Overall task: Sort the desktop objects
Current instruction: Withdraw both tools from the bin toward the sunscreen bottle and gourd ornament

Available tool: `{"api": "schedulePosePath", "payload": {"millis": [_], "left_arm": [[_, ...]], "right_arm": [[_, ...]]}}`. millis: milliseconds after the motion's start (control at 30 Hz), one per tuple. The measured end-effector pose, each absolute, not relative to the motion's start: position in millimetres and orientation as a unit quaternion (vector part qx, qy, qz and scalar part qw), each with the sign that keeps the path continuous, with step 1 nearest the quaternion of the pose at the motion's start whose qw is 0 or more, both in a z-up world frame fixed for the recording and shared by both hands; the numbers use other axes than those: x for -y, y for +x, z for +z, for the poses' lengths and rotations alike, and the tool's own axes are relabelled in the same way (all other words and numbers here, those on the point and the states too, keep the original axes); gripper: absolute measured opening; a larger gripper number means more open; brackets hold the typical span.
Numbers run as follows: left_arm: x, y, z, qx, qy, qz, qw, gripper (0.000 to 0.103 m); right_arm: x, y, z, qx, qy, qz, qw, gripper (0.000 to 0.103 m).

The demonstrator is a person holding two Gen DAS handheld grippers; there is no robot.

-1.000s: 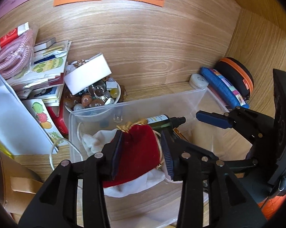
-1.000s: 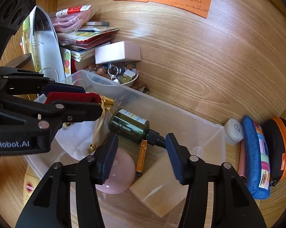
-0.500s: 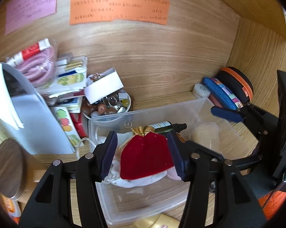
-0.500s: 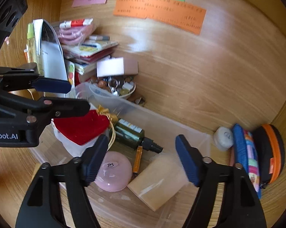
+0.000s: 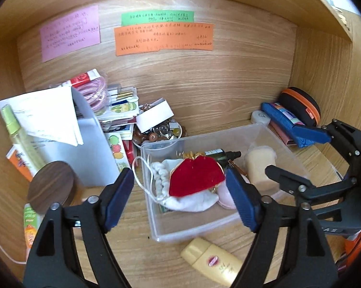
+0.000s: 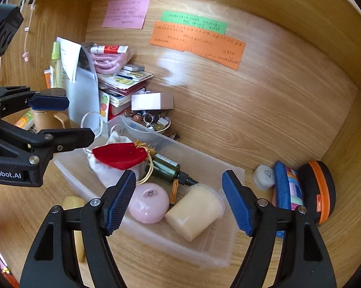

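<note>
A clear plastic bin sits on the wooden desk. Inside lie a red velvet pouch on a white drawstring bag, a dark green bottle, a pink round case and a cream-coloured tub. My left gripper hangs above the bin's near-left part, jaws opening, nothing between them. My right gripper hovers over the pink case and tub, jaws also opening and empty.
A yellow tube lies in front of the bin. A white folder, stacked booklets, a bead bowl and a round wooden lid crowd the left. Blue and orange-trimmed black cases and a white jar stand right.
Both grippers pulled back and up from the bin and their jaws spread wider. The left jaws let go of the red pouch, which now lies in the bin.
</note>
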State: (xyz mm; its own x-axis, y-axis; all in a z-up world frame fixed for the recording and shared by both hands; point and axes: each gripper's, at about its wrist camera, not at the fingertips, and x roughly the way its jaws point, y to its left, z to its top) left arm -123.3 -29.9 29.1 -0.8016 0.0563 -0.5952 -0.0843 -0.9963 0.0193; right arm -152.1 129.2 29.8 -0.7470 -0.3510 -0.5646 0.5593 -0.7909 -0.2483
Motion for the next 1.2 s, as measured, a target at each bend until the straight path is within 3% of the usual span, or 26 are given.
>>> {"api": "schedulePosePath", "payload": {"millis": [400,1200], "left_arm": [[22.8,-64.1,20.0,-0.044,-0.299,0.953,0.014,0.093],[24.0,15.6,-49.9,-0.006,-0.356,0.935,-0.006,0.093]], "right_arm": [[-143.5,-96.9,22.8,-0.196,0.248,-0.916,0.246,0.078],[-150.6,9.1,-57.4,-0.137,0.315,-0.887,0.307,0.075]]}}
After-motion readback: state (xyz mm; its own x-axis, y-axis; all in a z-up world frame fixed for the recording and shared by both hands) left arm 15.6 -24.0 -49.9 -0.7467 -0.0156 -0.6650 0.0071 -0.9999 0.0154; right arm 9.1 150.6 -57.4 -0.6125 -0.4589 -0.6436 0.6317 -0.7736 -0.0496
